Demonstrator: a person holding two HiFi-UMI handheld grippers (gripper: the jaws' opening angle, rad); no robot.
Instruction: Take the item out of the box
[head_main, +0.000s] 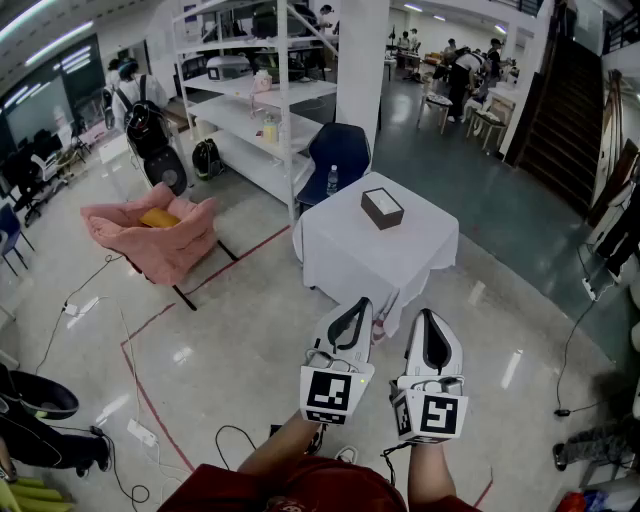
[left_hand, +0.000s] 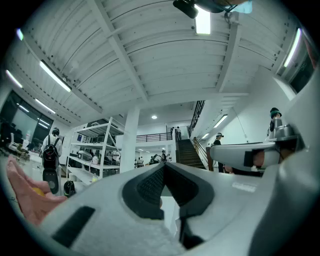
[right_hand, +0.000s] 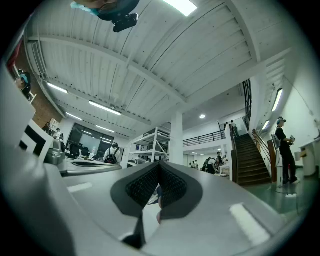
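The dark box (head_main: 382, 208) sits on the far white worktop (head_main: 405, 262), and its contents cannot be made out. Nearer, the left gripper (head_main: 357, 304) and right gripper (head_main: 428, 316) are both closed and empty. Only the head view shows the box.

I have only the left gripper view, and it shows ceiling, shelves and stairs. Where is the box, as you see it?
Observer: In the head view the box lies on a white table, ahead of the left gripper.
Operator: Is the right gripper nearer to it?
Observer: No, the right gripper is beside the left one, both at the table's near side, not at the box.
Operator: Does it hold something?
Observer: No, its fingers are together with nothing between them.
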